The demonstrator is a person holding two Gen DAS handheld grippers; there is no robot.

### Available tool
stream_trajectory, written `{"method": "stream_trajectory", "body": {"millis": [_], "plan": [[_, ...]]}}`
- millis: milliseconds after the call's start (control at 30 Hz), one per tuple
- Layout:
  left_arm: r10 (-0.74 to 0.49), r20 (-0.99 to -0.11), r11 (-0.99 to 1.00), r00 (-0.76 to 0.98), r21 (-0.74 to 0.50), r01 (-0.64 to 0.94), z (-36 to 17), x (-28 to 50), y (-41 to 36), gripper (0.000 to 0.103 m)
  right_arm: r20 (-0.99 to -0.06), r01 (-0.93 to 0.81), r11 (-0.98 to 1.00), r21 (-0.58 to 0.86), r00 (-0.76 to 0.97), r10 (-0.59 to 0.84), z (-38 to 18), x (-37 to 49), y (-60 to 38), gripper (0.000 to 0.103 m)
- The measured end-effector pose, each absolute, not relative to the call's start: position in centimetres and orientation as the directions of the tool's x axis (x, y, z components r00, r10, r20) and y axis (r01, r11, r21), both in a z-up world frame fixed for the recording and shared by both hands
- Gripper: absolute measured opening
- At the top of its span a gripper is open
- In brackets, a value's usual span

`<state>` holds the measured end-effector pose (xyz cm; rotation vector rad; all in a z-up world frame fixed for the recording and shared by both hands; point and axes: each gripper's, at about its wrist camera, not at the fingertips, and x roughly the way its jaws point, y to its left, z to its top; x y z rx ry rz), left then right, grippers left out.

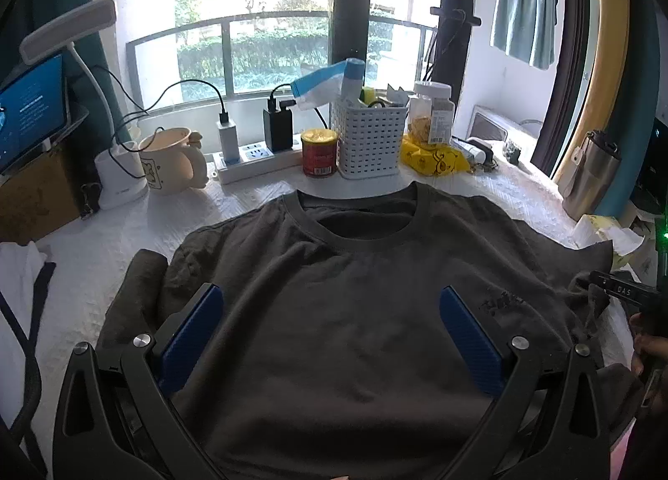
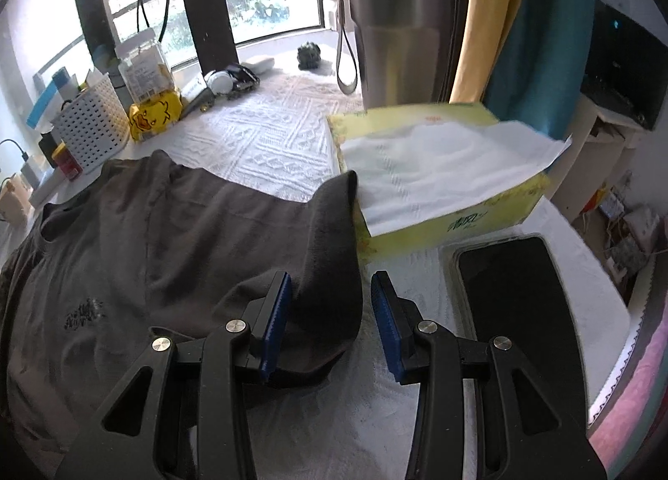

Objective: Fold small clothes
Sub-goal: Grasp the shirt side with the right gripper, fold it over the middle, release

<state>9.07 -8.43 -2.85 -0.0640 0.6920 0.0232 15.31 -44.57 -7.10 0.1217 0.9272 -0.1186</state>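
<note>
White quilted table point(image 2: 271, 146) bears grey T-shirt point(image 1: 334, 313), logo unreadable; both grippers' fingers gape empty.

Premises: a lived-in home, at a counter point(image 1: 104, 246) covered with white quilted cloth beneath a window point(image 1: 234, 21) overlooking a hedge. Along the counter's far edge: a cream mug point(image 1: 167, 158), a power strip point(image 1: 250, 158) with chargers, a red tin point(image 1: 319, 152), a white basket point(image 1: 369, 137) of toiletries, and a snack jar point(image 1: 432, 112). A towel point(image 1: 524, 14) hangs outside. A tissue box point(image 2: 438, 175) and phone point(image 2: 517, 292) occupy the right edge.
</note>
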Motion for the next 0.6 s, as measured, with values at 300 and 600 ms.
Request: {"method": "stream_trajectory", "body": {"millis": [300, 600], "plan": [[-0.007, -0.648, 0.998, 0.761, -0.054, -0.037, -3.3, 9.4, -7.3, 0.102, -0.768, 0.089, 0.995, 0.035, 0.640, -0.030, -7.1, 15.7, -42.9, 0.008], [-0.018, -0.636, 0.996, 0.771, -0.079, -0.042, -3.4, 8.8, -5.4, 0.102, -0.704, 0.030, 0.999, 0.020, 0.710, -0.007, -3.3, 16.4, -39.8, 0.007]]}}
